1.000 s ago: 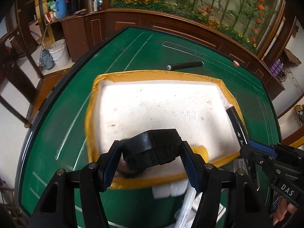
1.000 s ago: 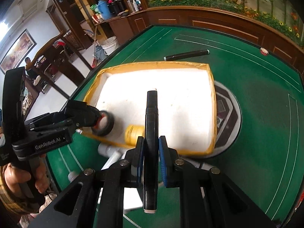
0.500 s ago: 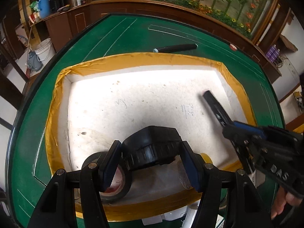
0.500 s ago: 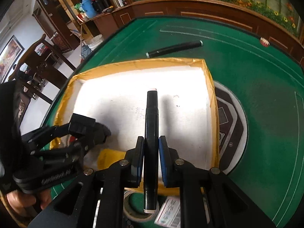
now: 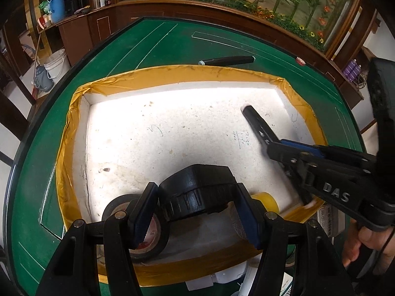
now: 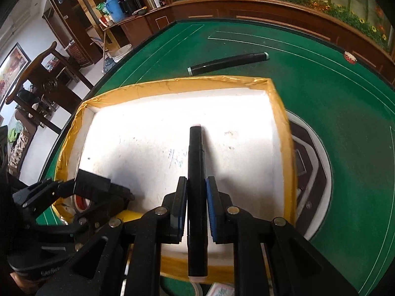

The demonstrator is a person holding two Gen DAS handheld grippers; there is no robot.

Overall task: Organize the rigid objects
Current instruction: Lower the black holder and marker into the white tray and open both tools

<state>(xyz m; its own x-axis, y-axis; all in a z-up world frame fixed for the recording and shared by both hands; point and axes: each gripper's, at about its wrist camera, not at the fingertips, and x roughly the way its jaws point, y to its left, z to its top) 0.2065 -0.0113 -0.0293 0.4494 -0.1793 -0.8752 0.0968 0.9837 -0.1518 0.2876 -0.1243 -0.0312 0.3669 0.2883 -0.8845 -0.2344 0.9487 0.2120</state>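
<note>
Placing step, over the tape-edged white tray (image 5: 187,76) on the green worktop (image 5: 158,46). Left gripper (image 5: 197,212) clamped on a chunky black object (image 5: 197,190) at 6 o'clock; right gripper (image 6: 196,207) clamped on a black marker (image 6: 196,162) at 3 o'clock. Next, by judgement: lowering, then releasing inside.

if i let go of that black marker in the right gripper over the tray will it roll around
Probably a little. The marker looks stiff, smooth and rounded, so it could roll on the tray's flat white floor. The raised yellow-taped walls should likely stop it.
</note>
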